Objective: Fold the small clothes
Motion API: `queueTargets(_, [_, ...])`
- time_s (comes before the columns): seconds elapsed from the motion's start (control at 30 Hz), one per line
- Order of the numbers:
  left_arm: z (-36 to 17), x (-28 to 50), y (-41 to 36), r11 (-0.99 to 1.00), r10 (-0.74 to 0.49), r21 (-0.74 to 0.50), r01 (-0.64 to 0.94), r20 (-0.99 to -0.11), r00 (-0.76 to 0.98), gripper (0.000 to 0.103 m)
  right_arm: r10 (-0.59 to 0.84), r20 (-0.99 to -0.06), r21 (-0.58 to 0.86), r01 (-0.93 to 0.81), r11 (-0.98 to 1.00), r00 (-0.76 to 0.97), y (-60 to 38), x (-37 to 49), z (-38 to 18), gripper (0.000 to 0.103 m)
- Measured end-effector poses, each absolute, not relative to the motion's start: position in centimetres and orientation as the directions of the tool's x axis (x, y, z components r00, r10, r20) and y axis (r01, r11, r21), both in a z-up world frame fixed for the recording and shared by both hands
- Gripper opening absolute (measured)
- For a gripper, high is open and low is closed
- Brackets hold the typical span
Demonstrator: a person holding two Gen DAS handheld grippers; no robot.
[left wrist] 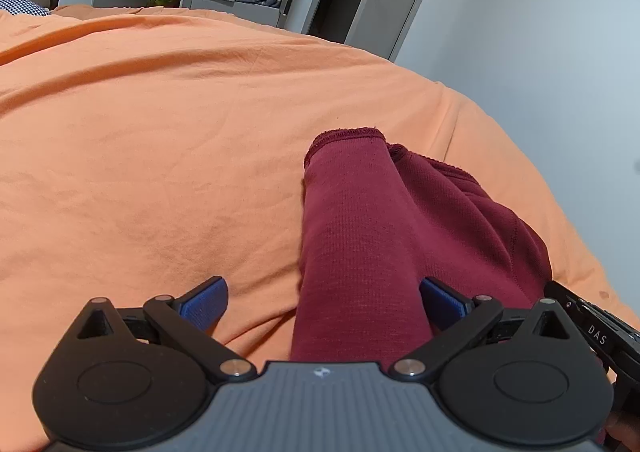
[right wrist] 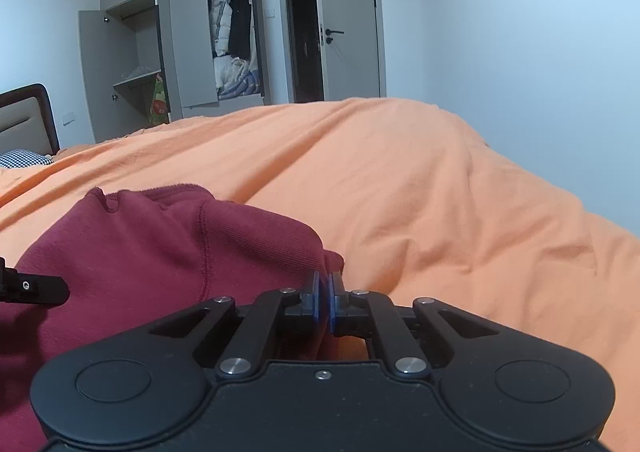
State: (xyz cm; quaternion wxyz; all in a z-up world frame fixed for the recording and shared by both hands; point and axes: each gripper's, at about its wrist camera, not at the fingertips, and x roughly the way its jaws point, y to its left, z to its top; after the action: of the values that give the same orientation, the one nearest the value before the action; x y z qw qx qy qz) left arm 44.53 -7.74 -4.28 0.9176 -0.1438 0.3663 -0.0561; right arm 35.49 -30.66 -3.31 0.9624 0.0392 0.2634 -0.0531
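Observation:
A dark red knit garment (left wrist: 360, 236) lies partly folded on the orange bedspread (left wrist: 160, 132), a hemmed cuff pointing away from me. My left gripper (left wrist: 324, 304) hovers wide open over its near end. One blue pad (left wrist: 206, 304) is above the bedspread and the other above the cloth. In the right wrist view the same garment (right wrist: 152, 252) fills the lower left. My right gripper (right wrist: 324, 298) is shut at the garment's right edge, with fabric bunched at its fingertips. Part of the right gripper (left wrist: 592, 328) shows beside the garment in the left wrist view.
The orange bedspread (right wrist: 420, 192) stretches far ahead and to the right. A headboard (right wrist: 28, 120) and a patterned pillow (right wrist: 24, 158) lie at the far left. Beyond the bed stand an open grey wardrobe (right wrist: 192, 52) and a door (right wrist: 352, 32).

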Motion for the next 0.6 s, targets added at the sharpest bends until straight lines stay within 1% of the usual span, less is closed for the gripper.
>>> queueTargets(0.03, [-4.3, 44.5, -7.8, 0.953, -0.207, -0.302, -0.001, -0.656, 0.726, 0.103, -0.081, -0.515, 0.052, 0.126, 0.991, 0.854, -30.7, 35.6, -3.4, 0.006])
queueTargets(0.1, [-4.2, 44.5, -8.0, 0.955, -0.204, -0.298, 0.000, -0.655, 0.728, 0.103, -0.085, -0.517, 0.060, 0.135, 0.989, 0.852, -30.9, 35.6, -3.5, 0.012])
queueTargets(0.17, [-4.2, 44.5, -8.0, 0.954, -0.205, -0.299, 0.000, -0.655, 0.728, 0.103, -0.085, -0.517, 0.072, 0.142, 0.987, 0.852, -31.1, 35.8, -3.6, 0.014])
queueTargets(0.23, [-4.1, 44.5, -8.1, 0.954, -0.205, -0.299, 0.000, -0.655, 0.728, 0.103, -0.086, -0.516, 0.080, 0.148, 0.986, 0.852, -31.2, 35.8, -3.6, 0.019])
queueTargets(0.27, [-4.1, 44.4, -8.1, 0.955, -0.204, -0.298, 0.000, -0.654, 0.728, 0.103, -0.086, -0.514, 0.085, 0.150, 0.985, 0.853, -31.3, 35.9, -3.7, 0.021])
queueTargets(0.33, [-4.1, 44.3, -8.1, 0.955, -0.204, -0.296, 0.002, -0.653, 0.730, 0.103, -0.092, -0.512, 0.093, 0.162, 0.982, 0.854, -31.4, 35.9, -3.7, 0.031])
queueTargets(0.37, [-4.0, 44.2, -8.1, 0.955, -0.204, -0.296, 0.003, -0.652, 0.730, 0.103, -0.105, -0.513, 0.094, 0.178, 0.979, 0.852, -31.6, 35.8, -3.7, 0.044])
queueTargets(0.4, [-4.0, 44.2, -8.0, 0.955, -0.205, -0.296, 0.004, -0.652, 0.730, 0.103, -0.124, -0.516, 0.097, 0.202, 0.975, 0.847, -31.8, 35.8, -3.7, 0.062])
queueTargets(0.43, [-4.0, 44.2, -8.0, 0.955, -0.205, -0.296, 0.004, -0.652, 0.730, 0.103, -0.137, -0.519, 0.103, 0.221, 0.970, 0.844, -31.9, 35.7, -3.6, 0.071])
queueTargets(0.47, [-3.9, 44.1, -8.0, 0.955, -0.205, -0.295, 0.004, -0.652, 0.730, 0.103, -0.143, -0.519, 0.111, 0.233, 0.966, 0.843, -32.1, 35.7, -3.6, 0.085])
queueTargets(0.5, [-3.8, 44.1, -7.9, 0.955, -0.205, -0.296, 0.003, -0.653, 0.729, 0.103, -0.142, -0.513, 0.120, 0.234, 0.965, 0.847, -32.2, 35.5, -3.4, 0.089])
queueTargets(0.53, [-3.7, 44.0, -7.9, 0.954, -0.206, -0.298, 0.003, -0.653, 0.729, 0.103, -0.139, -0.504, 0.125, 0.231, 0.965, 0.853, -32.2, 35.2, -3.2, 0.089])
queueTargets(0.57, [-3.5, 43.9, -7.8, 0.953, -0.207, -0.302, 0.001, -0.651, 0.730, 0.103, -0.140, -0.496, 0.124, 0.229, 0.966, 0.857, -32.1, 35.0, -2.9, 0.091])
queueTargets(0.6, [-3.4, 43.8, -7.8, 0.952, -0.208, -0.307, -0.001, -0.649, 0.732, 0.103, -0.141, -0.488, 0.121, 0.226, 0.967, 0.862, -32.0, 34.6, -2.7, 0.096])
